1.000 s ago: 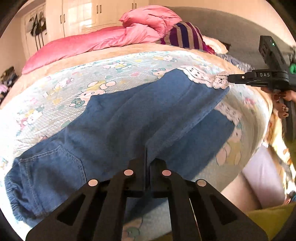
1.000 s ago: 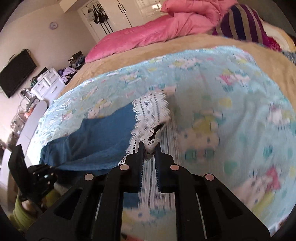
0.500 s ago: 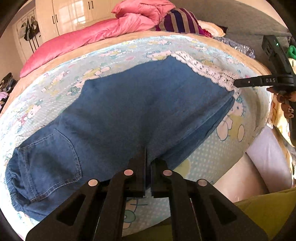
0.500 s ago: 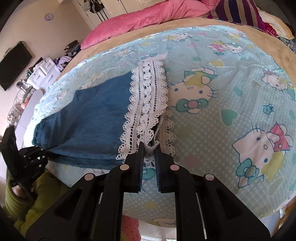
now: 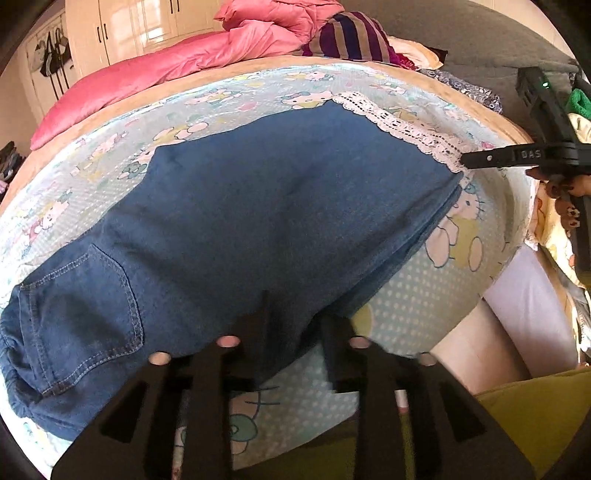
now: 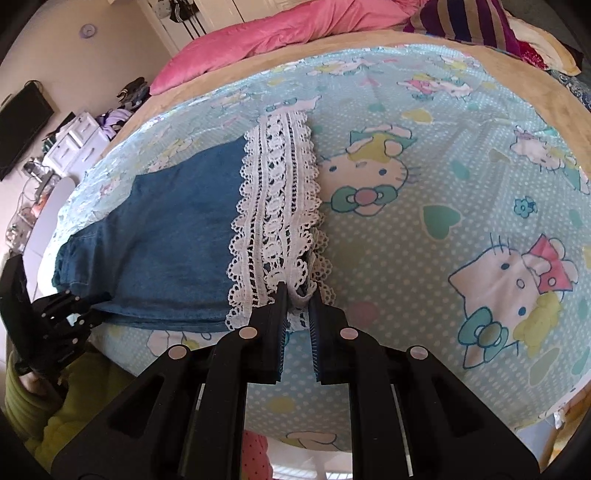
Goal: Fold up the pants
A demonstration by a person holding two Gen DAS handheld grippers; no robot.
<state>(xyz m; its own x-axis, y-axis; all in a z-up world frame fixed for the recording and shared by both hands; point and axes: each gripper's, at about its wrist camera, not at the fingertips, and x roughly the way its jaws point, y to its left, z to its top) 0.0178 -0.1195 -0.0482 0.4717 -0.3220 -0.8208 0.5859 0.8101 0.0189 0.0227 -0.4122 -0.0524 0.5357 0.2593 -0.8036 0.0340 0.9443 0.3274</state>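
Observation:
The blue denim pants [image 5: 258, 206] lie flat on the bed, folded lengthwise, with the back pocket at the left and the white lace hem [image 5: 402, 125] at the far right. My left gripper [image 5: 295, 325] is open at the near edge of the pants, its jaws apart over the fabric. My right gripper [image 6: 296, 293] is shut on the near corner of the lace hem [image 6: 277, 206]. The right gripper also shows in the left wrist view [image 5: 466, 159] at the hem corner. The left gripper shows in the right wrist view [image 6: 96, 318] at the denim edge.
The bed has a light blue cartoon-cat sheet [image 6: 424, 221]. A pink quilt [image 5: 166, 70] and a striped cushion [image 5: 347, 37] lie at the far side. White wardrobes [image 5: 122, 26] stand behind. A dresser [image 6: 74, 140] and a television [image 6: 22, 125] are at the left.
The pants were lowered and spread flat on the bed. My left gripper has opened and let go of the denim edge. My right gripper still holds the lace hem.

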